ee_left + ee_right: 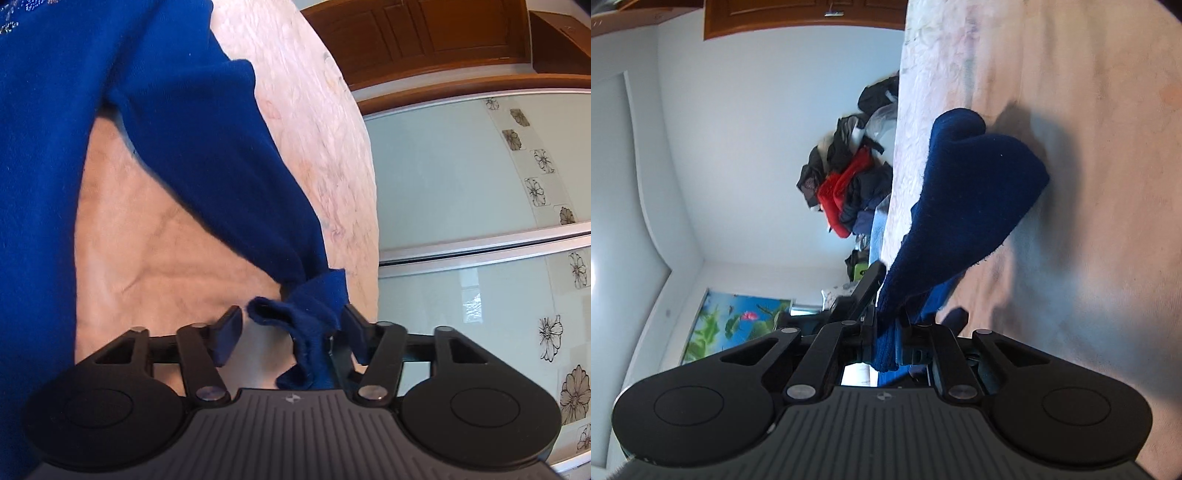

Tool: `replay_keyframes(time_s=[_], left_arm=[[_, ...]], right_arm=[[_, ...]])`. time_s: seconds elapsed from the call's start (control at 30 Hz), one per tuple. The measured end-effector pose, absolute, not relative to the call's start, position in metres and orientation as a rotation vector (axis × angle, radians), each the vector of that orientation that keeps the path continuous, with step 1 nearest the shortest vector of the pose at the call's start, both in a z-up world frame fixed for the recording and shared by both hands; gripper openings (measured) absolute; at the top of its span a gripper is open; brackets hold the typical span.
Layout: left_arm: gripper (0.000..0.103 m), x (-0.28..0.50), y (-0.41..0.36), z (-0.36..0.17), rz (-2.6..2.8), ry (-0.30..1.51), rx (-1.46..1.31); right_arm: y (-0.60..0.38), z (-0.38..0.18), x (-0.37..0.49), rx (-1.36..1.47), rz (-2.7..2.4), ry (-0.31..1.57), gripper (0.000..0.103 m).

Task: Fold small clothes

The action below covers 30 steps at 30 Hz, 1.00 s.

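Observation:
A blue sweater (pixel 92 122) lies on a pink bedspread (pixel 155 236). One sleeve (pixel 229 177) runs from its body down to my left gripper (pixel 291 328). The jaws stand apart, and the sleeve's cuff (pixel 306 321) lies bunched between them against the right finger (pixel 354 332). My right gripper (pixel 886 332) is shut on another part of the blue sweater (pixel 971 192), which rises as a lifted fold over the bedspread (pixel 1089 184).
A pile of dark and red clothes (pixel 849 177) lies at the far edge of the bed. Sliding wardrobe doors with flower patterns (pixel 480 184) stand past the bed edge. A wooden door (pixel 424 33) is behind them.

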<state>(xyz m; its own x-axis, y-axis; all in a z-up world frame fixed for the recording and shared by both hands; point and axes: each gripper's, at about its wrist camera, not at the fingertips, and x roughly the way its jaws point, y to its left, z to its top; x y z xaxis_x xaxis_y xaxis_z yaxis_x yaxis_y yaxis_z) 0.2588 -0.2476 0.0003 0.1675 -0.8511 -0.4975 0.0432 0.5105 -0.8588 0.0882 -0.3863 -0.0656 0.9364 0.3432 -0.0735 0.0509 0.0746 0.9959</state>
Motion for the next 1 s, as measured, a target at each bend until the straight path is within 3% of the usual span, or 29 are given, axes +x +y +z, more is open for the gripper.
replay_keyframes(time_s=[0.07, 0.1, 0.27, 0.3, 0.33, 0.4, 0.43, 0.57, 0.73, 0.9, 1.0], left_arm=[[0.046, 0.259, -0.247, -0.001, -0.740, 1.252, -0.828], [0.026, 0.259, -0.247, -0.002, -0.759, 1.258, -0.841], [0.023, 0.256, -0.249, 0.002, -0.746, 1.256, -0.791], [0.020, 0.255, -0.250, 0.003, -0.748, 1.251, -0.779], [0.008, 0.255, -0.249, 0.006, -0.750, 1.236, -0.758], [0.008, 0.257, -0.245, 0.012, -0.747, 1.221, -0.744], [0.008, 0.259, -0.243, 0.014, -0.747, 1.217, -0.740], [0.006, 0.261, -0.235, 0.022, -0.719, 1.191, -0.702], [0.005, 0.259, -0.235, 0.019, -0.717, 1.197, -0.651], [0.006, 0.258, -0.235, 0.010, -0.716, 1.184, -0.631], [0.006, 0.256, -0.237, 0.008, -0.722, 1.176, -0.594]], right_arm=[[-0.388, -0.065, 0.094, 1.489, 0.227, 0.334, 0.014], [-0.389, -0.065, 0.095, 1.484, 0.213, 0.352, 0.017], [-0.391, -0.069, 0.102, 1.496, 0.215, 0.368, 0.019], [-0.392, -0.069, 0.102, 1.488, 0.217, 0.375, 0.021], [-0.392, -0.069, 0.103, 1.477, 0.216, 0.390, 0.021], [-0.393, -0.074, 0.097, 1.455, 0.188, 0.378, 0.053], [-0.393, -0.076, 0.094, 1.456, 0.202, 0.334, 0.059], [-0.398, -0.074, 0.098, 1.462, 0.203, 0.310, 0.057], [-0.399, -0.075, 0.110, 1.484, 0.145, 0.349, 0.041], [-0.393, -0.064, 0.119, 1.470, 0.185, 0.381, 0.053], [-0.394, -0.066, 0.120, 1.480, 0.193, 0.369, 0.053]])
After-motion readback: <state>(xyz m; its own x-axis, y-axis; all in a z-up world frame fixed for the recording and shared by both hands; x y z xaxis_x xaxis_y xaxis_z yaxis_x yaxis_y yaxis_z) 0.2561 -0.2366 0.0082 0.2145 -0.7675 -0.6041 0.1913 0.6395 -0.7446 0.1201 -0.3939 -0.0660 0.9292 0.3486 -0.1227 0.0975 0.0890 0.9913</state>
